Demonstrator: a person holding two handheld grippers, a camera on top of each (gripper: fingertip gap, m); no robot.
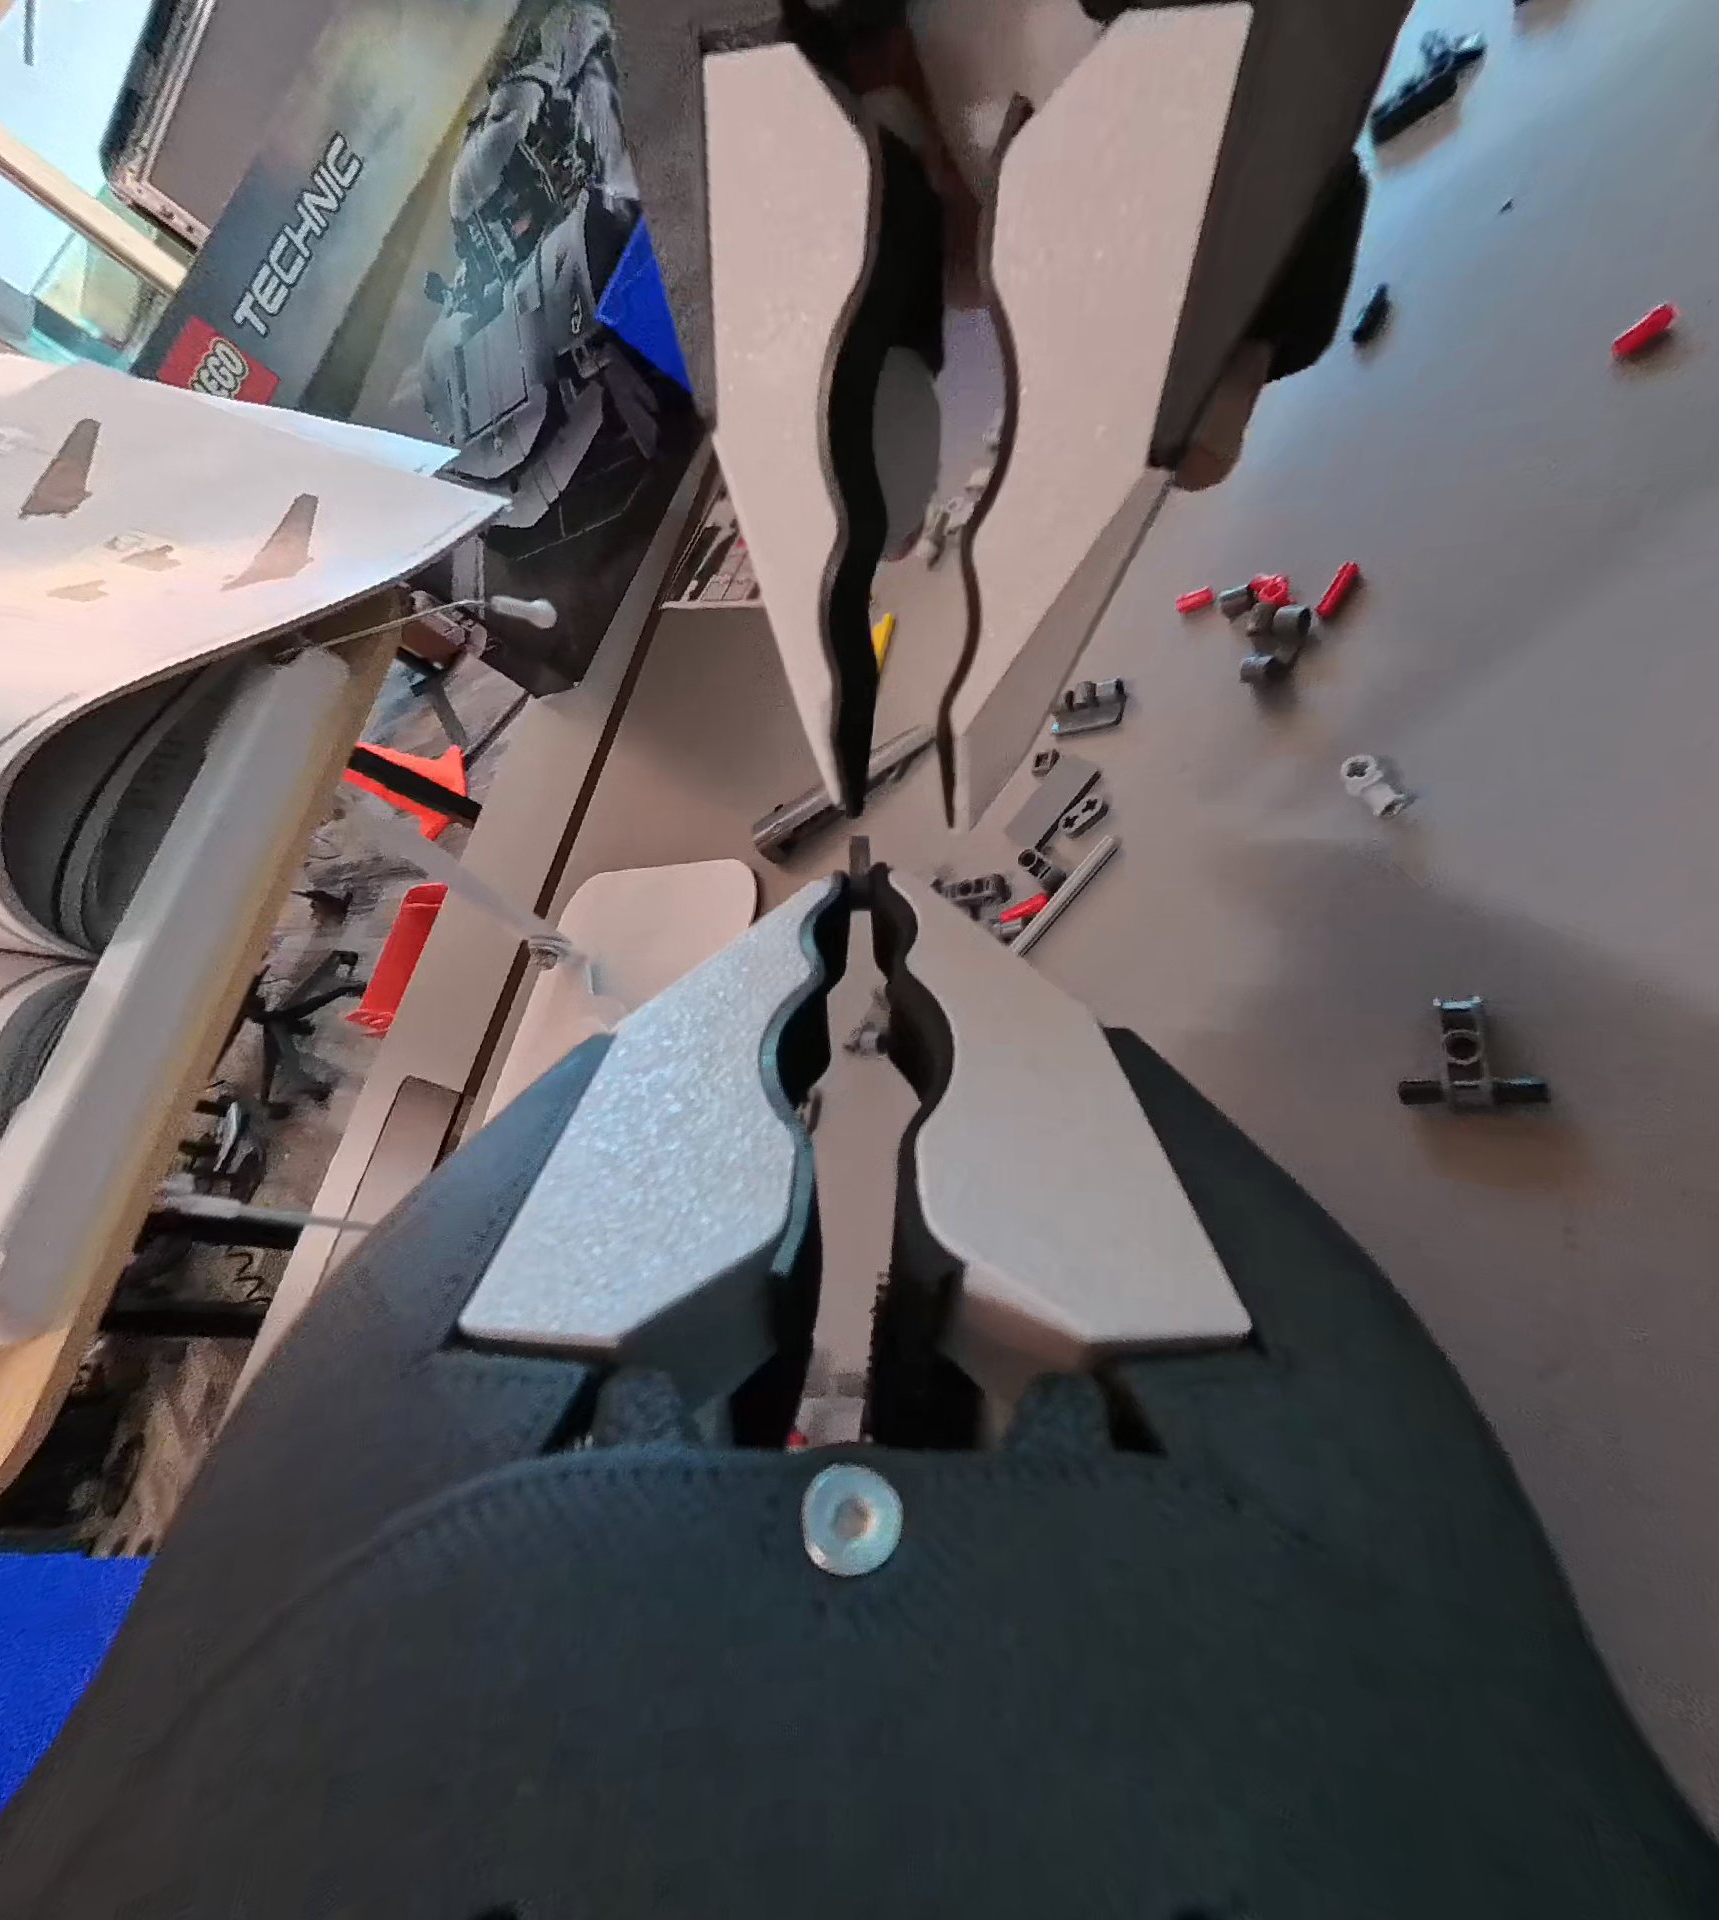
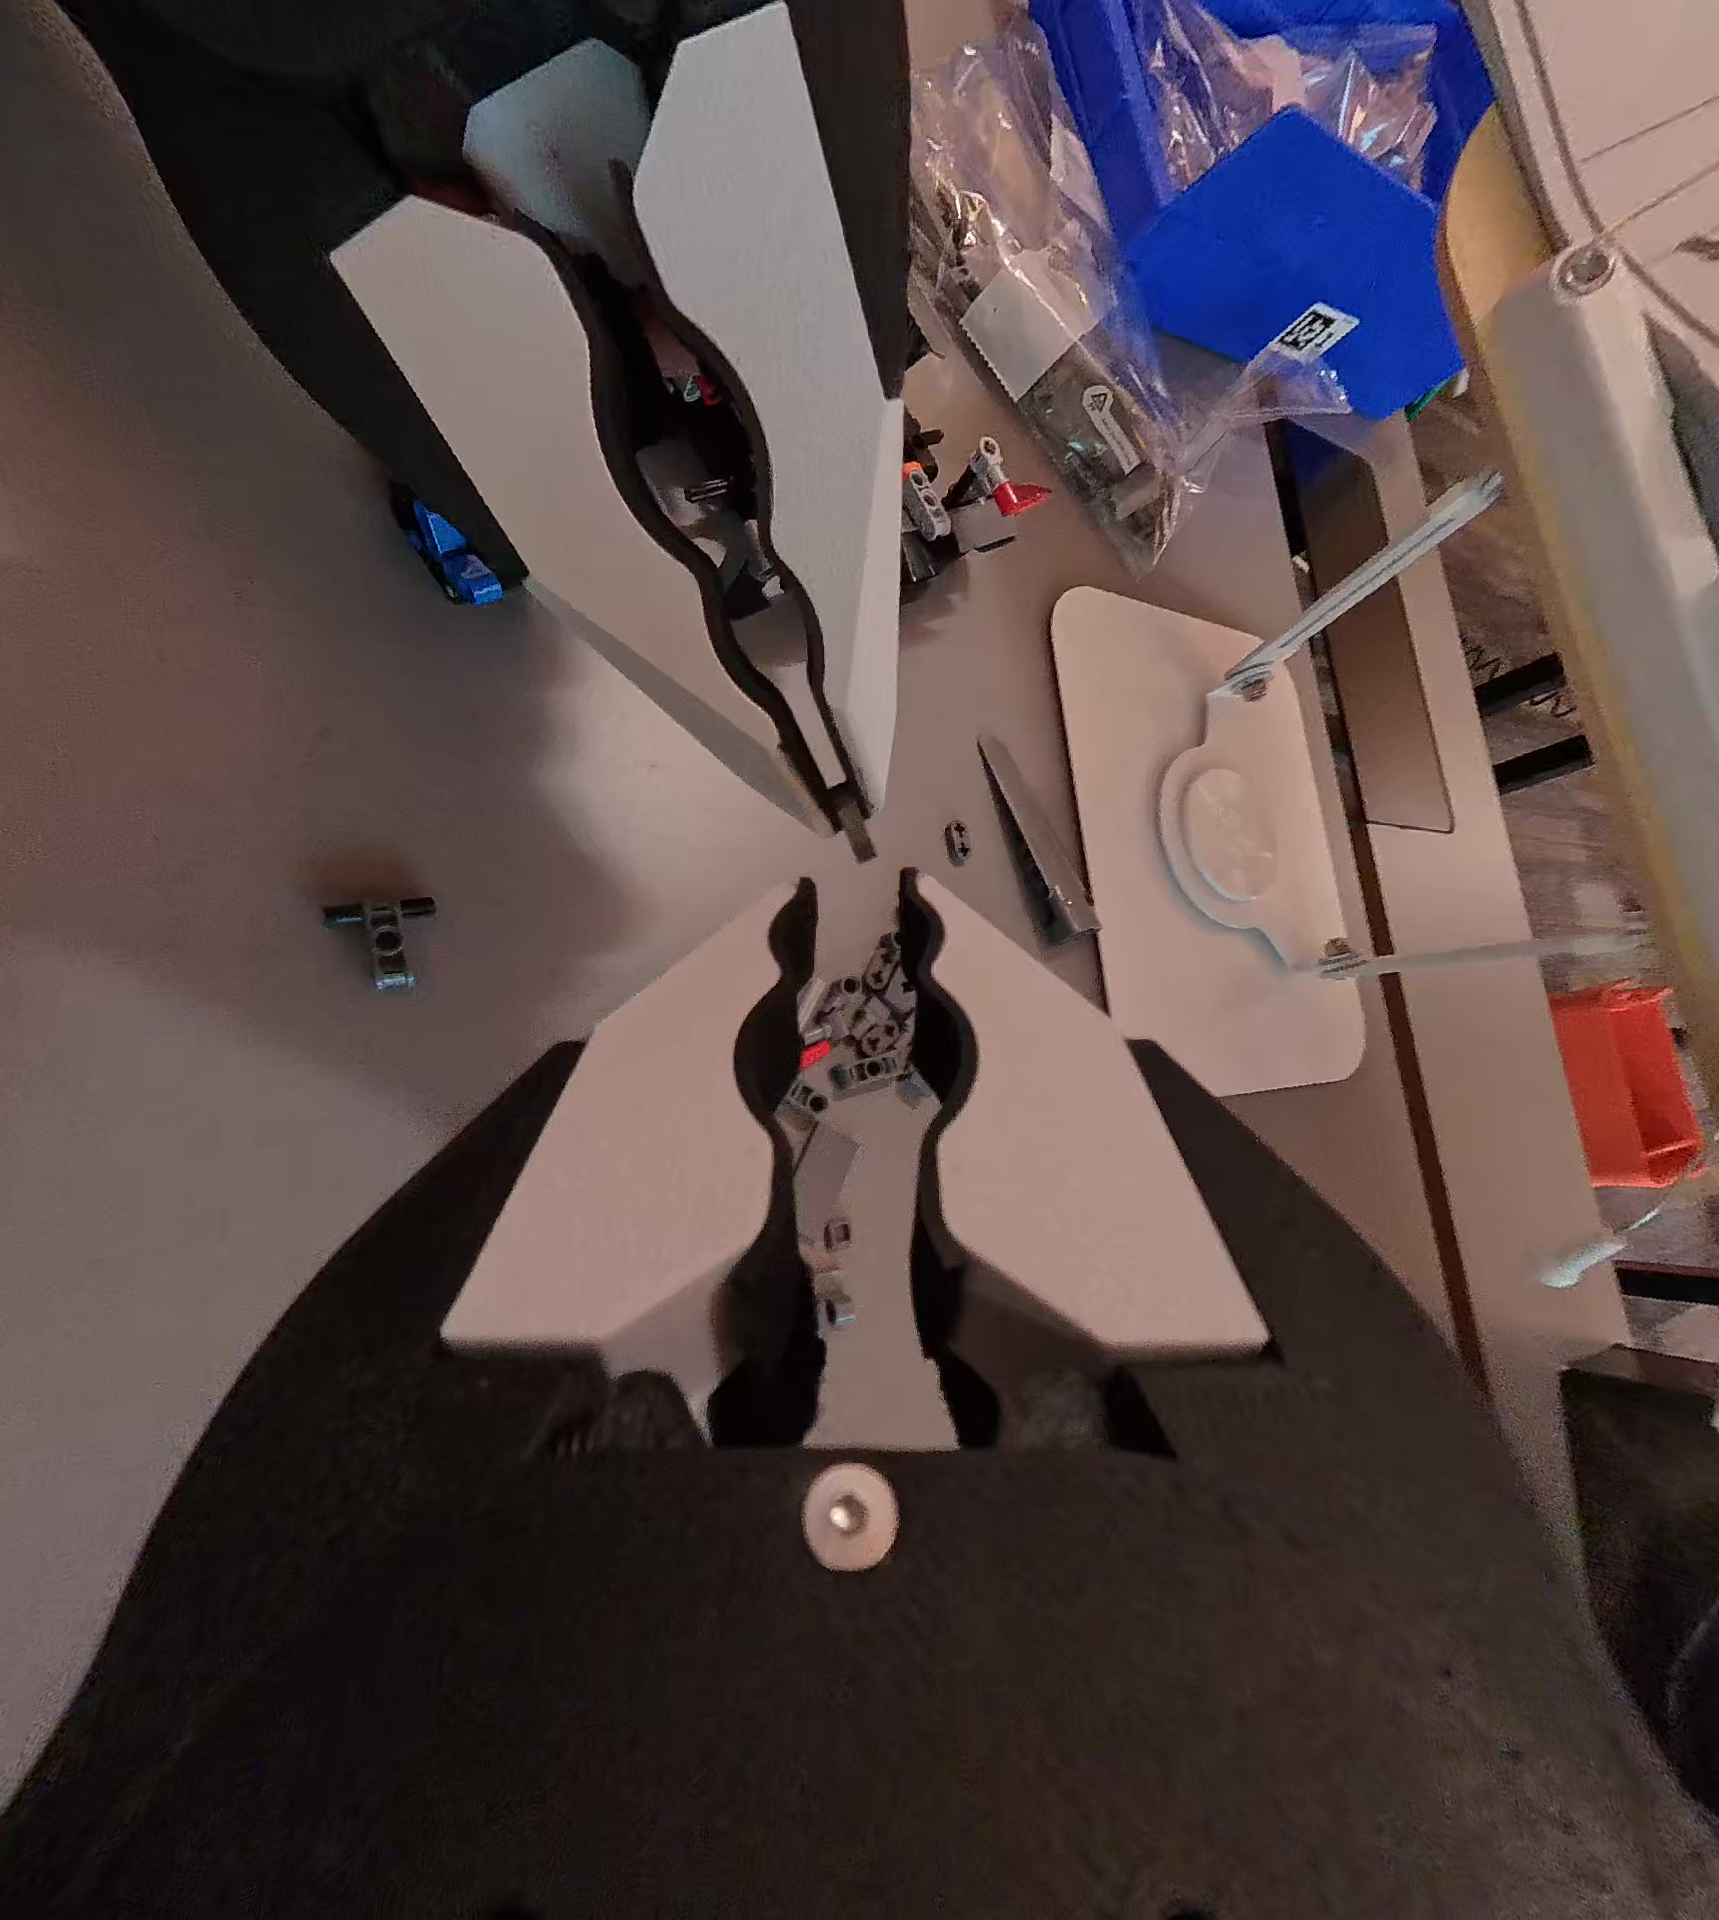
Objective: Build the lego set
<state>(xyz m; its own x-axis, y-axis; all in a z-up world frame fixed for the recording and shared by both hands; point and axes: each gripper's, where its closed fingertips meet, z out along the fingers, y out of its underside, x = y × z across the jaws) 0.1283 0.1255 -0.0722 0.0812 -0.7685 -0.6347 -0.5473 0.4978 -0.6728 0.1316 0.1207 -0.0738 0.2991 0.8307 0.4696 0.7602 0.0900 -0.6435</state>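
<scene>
The left gripper [image 1: 860, 899] is pinched together at the tips on a small dark grey peg [image 1: 859, 860], whose free end sticks out past the fingertips along the line of the fingers. In the right wrist view the same peg [image 2: 857, 828] shows clamped between the left gripper's pads, its long axis pointing out of that gripper toward the right gripper's mouth.

The right gripper [image 2: 855, 883] stands spread, with nothing between its pads; bare surface [image 2: 211, 675] and a loose heap of small grey parts [image 2: 860, 1023], one red bit among them, show through the gap. The two grippers face each other tip to tip, just apart, so the peg's free end lies straight ahead of the right gripper's opening, near it but not inside it. It does not appear to touch either right fingertip, though the motion blur makes that hard to settle.

To the left of the right gripper a dark cross-shaped connector [image 2: 379, 930] lies alone on the surface. To its right, just past the fingertips, sit a small oval link [image 2: 958, 840] and a long grey tapered panel [image 2: 1037, 842]. Beyond these a pale plate with a clear mount [image 2: 1219, 831] rests at the surface's edge. Farther off are clear bags of parts [image 2: 1094, 343], blue bins [image 2: 1291, 270] and an orange bin [image 2: 1624, 1091].
</scene>
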